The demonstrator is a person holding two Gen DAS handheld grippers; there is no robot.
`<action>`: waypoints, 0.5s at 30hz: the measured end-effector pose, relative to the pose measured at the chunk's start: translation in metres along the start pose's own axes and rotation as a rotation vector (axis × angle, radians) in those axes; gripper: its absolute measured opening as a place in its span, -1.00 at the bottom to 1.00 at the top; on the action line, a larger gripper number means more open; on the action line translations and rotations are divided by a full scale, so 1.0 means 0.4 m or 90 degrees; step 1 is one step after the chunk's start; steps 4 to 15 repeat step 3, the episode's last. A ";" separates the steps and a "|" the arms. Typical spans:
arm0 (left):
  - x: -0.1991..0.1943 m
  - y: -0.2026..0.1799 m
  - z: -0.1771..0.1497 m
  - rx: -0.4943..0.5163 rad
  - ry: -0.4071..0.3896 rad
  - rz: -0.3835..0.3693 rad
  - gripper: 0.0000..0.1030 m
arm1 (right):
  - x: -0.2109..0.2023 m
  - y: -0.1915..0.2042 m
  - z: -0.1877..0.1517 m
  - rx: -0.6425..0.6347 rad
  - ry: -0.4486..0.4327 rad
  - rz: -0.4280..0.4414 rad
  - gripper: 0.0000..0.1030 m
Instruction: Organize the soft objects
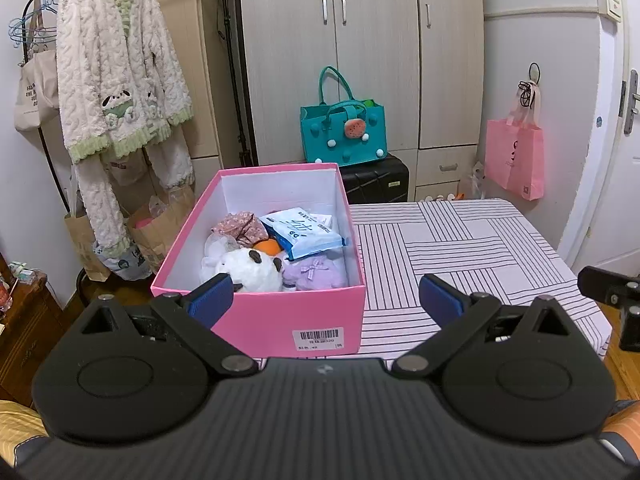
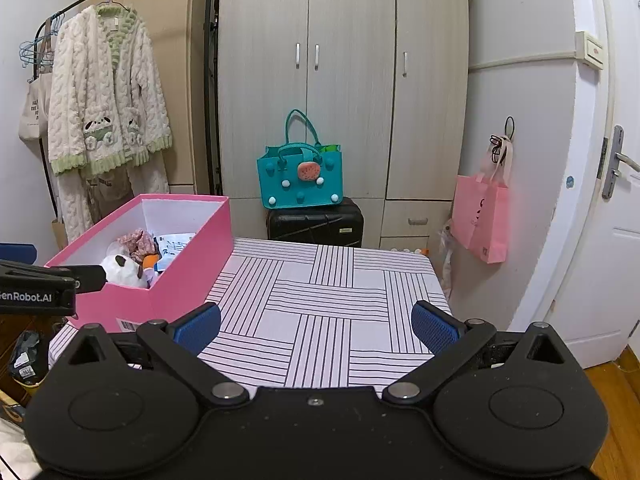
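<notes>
Soft things gathered in the pink box (image 1: 276, 312); both tongs released and empty.

The left gripper (image 1: 326, 300) is held spread wide at the box's near wall, and the right gripper (image 2: 316, 326) is spread over the bare striped tablecloth (image 2: 332, 292) to the right of the box. Inside the box are seen a white plush (image 1: 248, 266), a lilac bow item (image 1: 314, 274), a floral cloth (image 1: 240, 224) and a blue-and-white packet (image 1: 300, 234). No loose item is visible on the cloth, so the sorting is judged nearly done. Any tidying should be done gently from above, with the tall contents pressed down without the light box being shoved leftward off the table.
</notes>
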State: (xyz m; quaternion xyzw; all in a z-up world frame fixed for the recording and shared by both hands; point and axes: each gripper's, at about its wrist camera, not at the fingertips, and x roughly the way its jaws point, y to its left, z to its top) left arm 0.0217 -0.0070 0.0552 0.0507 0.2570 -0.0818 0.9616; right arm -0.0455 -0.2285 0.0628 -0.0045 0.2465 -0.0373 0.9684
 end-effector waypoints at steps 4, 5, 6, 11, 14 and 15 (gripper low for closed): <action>-0.002 -0.003 -0.003 0.001 -0.003 0.002 0.96 | 0.000 0.000 0.000 0.000 0.000 0.000 0.99; -0.002 -0.003 -0.003 0.001 -0.003 0.002 0.96 | 0.000 0.000 0.000 0.000 0.000 0.000 0.99; -0.002 -0.003 -0.003 0.001 -0.003 0.002 0.96 | 0.000 0.000 0.000 0.000 0.000 0.000 0.99; -0.002 -0.003 -0.003 0.001 -0.003 0.002 0.96 | 0.000 0.000 0.000 0.000 0.000 0.000 0.99; -0.002 -0.003 -0.003 0.001 -0.003 0.002 0.96 | 0.000 0.000 0.000 0.000 0.000 0.000 0.99; -0.002 -0.003 -0.003 0.001 -0.003 0.002 0.96 | 0.000 0.000 0.000 0.000 0.000 0.000 0.99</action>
